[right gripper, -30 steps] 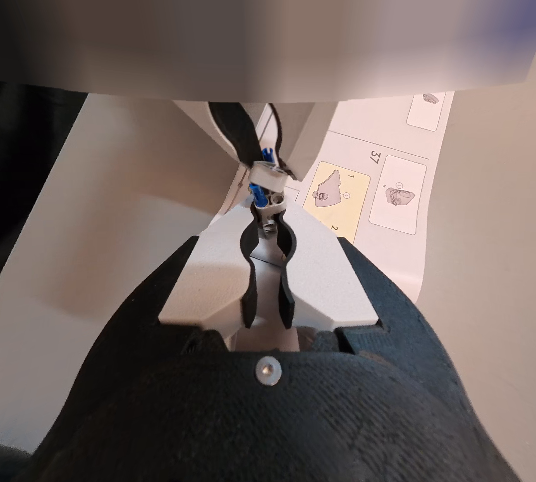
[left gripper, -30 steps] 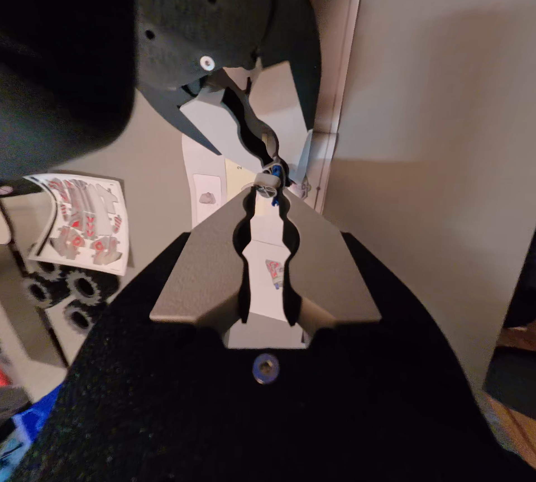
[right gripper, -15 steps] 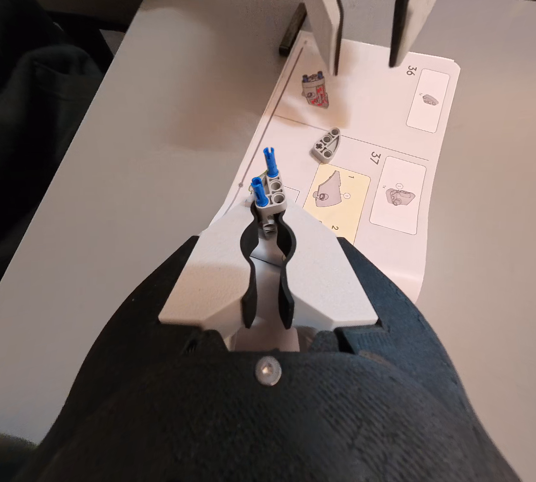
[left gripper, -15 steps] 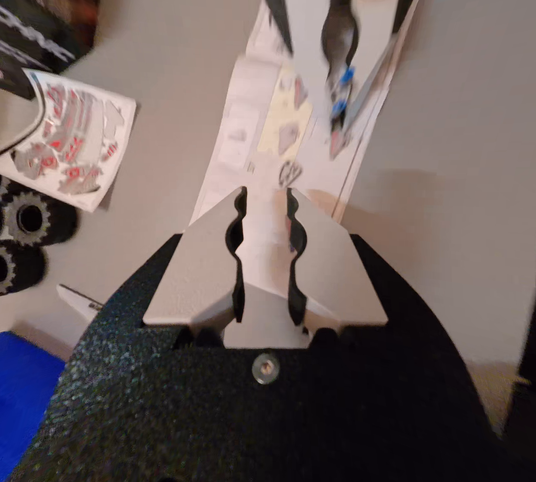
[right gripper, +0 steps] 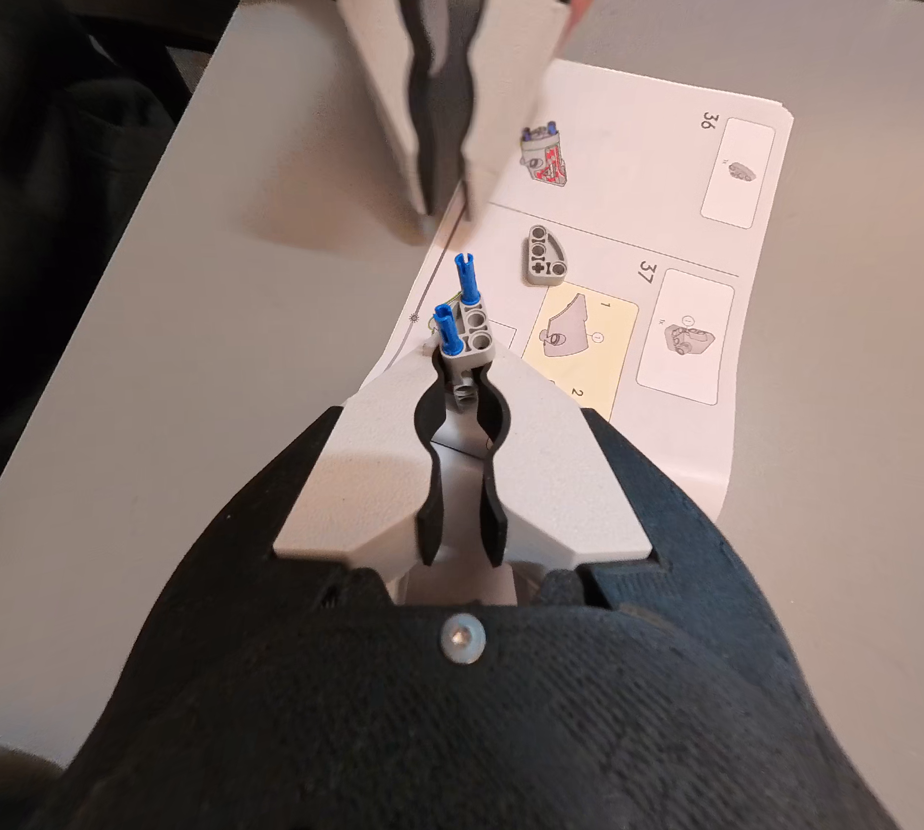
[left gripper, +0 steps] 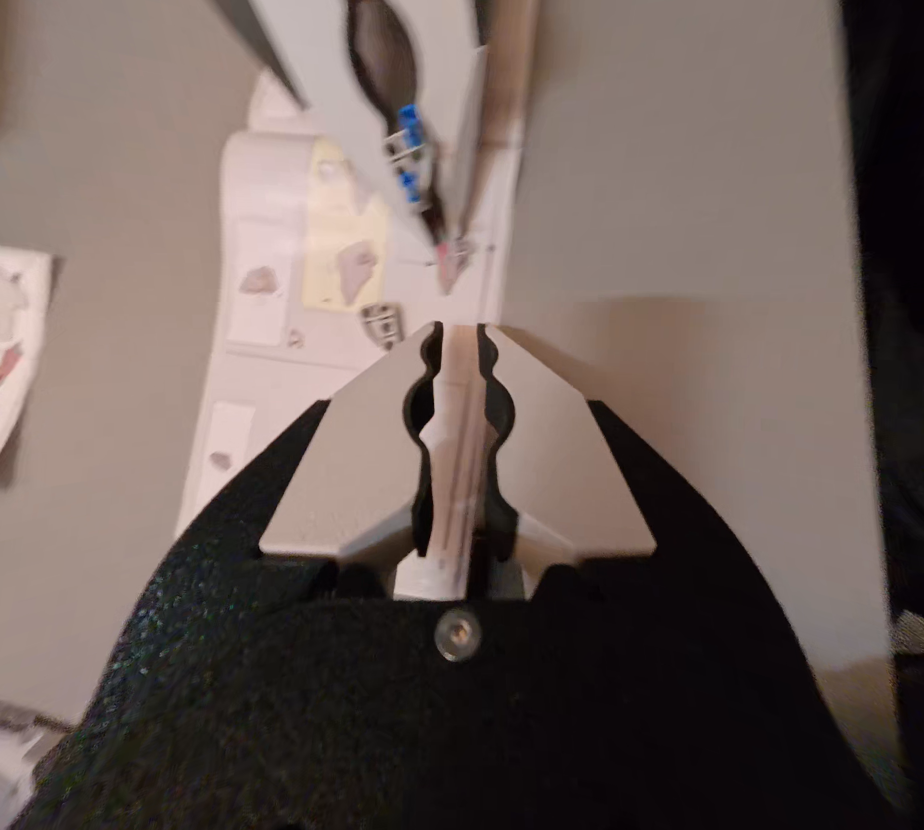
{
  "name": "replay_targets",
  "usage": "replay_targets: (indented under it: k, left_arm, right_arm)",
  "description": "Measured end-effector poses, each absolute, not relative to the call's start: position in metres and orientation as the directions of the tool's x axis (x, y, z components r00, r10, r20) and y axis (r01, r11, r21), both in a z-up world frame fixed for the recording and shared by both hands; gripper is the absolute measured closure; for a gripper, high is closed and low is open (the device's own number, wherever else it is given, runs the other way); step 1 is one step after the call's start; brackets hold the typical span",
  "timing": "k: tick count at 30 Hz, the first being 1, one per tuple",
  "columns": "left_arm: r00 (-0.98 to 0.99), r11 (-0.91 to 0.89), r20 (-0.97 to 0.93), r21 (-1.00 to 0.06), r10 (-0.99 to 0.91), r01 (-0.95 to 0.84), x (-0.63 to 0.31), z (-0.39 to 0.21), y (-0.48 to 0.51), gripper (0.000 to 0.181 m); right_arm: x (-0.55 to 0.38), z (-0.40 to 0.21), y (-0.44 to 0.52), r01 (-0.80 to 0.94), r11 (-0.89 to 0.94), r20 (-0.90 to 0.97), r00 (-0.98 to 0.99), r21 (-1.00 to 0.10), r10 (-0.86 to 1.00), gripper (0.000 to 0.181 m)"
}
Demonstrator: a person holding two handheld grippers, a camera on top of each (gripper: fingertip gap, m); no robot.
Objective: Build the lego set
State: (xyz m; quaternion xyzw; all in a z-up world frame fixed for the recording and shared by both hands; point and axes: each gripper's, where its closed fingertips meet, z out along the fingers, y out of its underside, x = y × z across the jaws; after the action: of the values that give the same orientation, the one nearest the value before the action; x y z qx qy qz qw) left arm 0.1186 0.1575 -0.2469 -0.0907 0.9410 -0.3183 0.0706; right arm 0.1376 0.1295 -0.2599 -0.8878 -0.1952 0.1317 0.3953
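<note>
Lying only in right view: grey piece [right gripper: 544, 256].

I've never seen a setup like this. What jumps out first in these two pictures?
The right gripper pinches a small grey Lego piece with two bright blue pins sticking up, low over the table edge. Beside it, a loose grey curved Lego piece lies on the open instruction booklet. The left gripper, empty and motion-blurred, points down at the booklet's near edge.
</note>
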Motion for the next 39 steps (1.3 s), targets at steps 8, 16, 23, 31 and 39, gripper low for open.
replay_targets:
  k: [8, 16, 23, 31, 39]
  left_arm:
    - [-0.877, 0.758, -0.179, -0.596, -0.446, -0.264, 0.154, -0.25, 0.176, 0.164]
    - [-0.947, 0.744, -0.12, -0.651, -0.299, -0.152, 0.126, -0.247, 0.147, 0.169]
    - [-0.865, 0.77, -0.233, -0.592, -0.445, -0.237, 0.163, -0.255, 0.173, 0.161]
    - [-0.936, 0.769, -0.111, -0.607, -0.333, -0.202, 0.153, -0.262, 0.154, 0.164]
    - [-0.954, 0.801, -0.215, -0.598, -0.209, -0.041, 0.151, -0.258, 0.149, 0.145]
  right_arm:
    - [0.138, -0.26, 0.129, 0.23, -0.617, -0.097, 0.888, -0.753, 0.45, 0.178]
    - [0.138, -0.26, 0.129, 0.232, -0.616, -0.095, 0.888, -0.753, 0.45, 0.178]
    - [0.138, -0.26, 0.129, 0.233, -0.616, -0.094, 0.888, -0.753, 0.45, 0.178]
    - [0.138, -0.26, 0.129, 0.234, -0.615, -0.092, 0.888, -0.753, 0.45, 0.178]
    - [0.138, -0.26, 0.129, 0.23, -0.617, -0.097, 0.887, -0.753, 0.451, 0.178]
